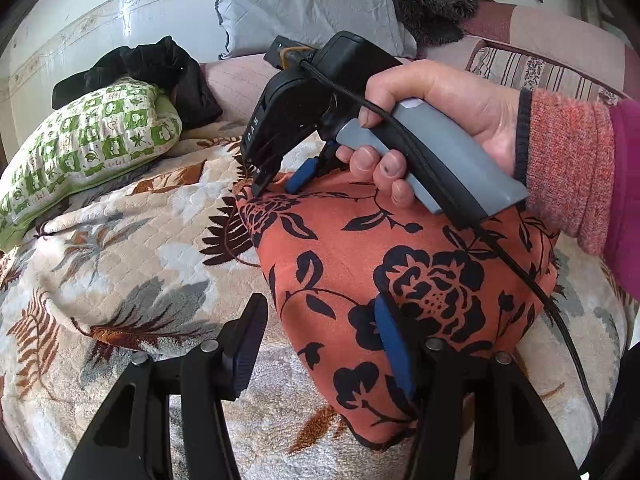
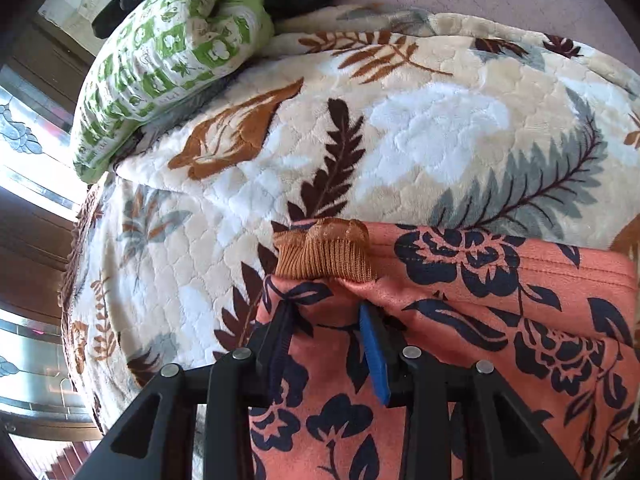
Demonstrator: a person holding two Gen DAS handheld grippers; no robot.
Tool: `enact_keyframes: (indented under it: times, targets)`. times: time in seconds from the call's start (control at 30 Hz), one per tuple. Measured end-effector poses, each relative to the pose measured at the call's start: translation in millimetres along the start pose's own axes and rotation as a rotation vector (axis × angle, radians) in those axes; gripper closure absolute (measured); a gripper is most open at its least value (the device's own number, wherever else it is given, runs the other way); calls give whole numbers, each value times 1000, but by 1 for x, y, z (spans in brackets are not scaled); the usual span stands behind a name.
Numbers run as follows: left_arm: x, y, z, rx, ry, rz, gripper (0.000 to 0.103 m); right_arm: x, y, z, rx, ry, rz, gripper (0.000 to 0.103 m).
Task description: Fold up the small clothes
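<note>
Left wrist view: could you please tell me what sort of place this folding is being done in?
Most likely a bedroom. The orange flowered garment lies on a bed under a leaf-patterned blanket, with a grey pillow and a green patterned pillow near the wall.

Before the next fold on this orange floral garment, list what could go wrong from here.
1. The black cable from the right gripper trails across the orange floral garment; it might drag the fold open or get caught.
2. The left gripper is open, one finger over the cloth, one over the blanket; closing may pinch plush too.
3. The ribbed brown cuff sticks out past the folded edge and could stay untucked.
</note>
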State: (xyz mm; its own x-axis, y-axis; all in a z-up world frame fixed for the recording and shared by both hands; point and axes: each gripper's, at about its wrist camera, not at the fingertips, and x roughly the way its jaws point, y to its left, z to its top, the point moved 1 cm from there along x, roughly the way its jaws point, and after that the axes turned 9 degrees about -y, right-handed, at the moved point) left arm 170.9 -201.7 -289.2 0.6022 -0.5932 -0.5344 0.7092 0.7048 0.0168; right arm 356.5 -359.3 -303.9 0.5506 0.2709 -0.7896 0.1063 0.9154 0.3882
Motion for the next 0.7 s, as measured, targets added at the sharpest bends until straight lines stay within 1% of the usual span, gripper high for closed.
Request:
enact_keyframes:
  times: [0.03, 0.1, 0.17, 0.23, 0.33, 0.43, 0.5, 0.53, 0.57, 0.63, 0.7]
  targets:
    - [0, 2, 1, -15, 0, -10, 45, -6, -1, 1, 10, -28, 11, 65]
    - [-3, 7, 5, -43, -11, -21, 45, -21, -6, -1, 50, -55, 41, 65]
    - [-7, 13, 11, -61, -39, 2, 45, -48, -11, -5, 51, -109, 50, 65]
    - [-9, 23, 16, -101, -60, 28, 45, -80, -21, -14, 47, -161, 52, 65]
    - [-2, 35, 19, -182, -35, 48, 44, -128, -44, -37, 77, -227, 24, 65]
    - [10, 39, 16, -241, 20, 47, 44, -155, -67, -68, 118, -218, -7, 66]
    - [15, 33, 13, -239, 43, 46, 44, -165, -81, -94, 152, -201, -14, 66]
    - [16, 28, 11, -224, 50, 46, 44, -165, -85, -108, 156, -189, -33, 66]
    - [17, 23, 9, -198, 57, 56, 43, -162, -90, -124, 155, -167, -61, 66]
    - [17, 13, 5, -142, 54, 77, 43, -150, -100, -153, 184, -124, -69, 65]
    - [15, 10, 5, -110, 46, 92, 43, -153, -102, -174, 186, -181, -54, 65]
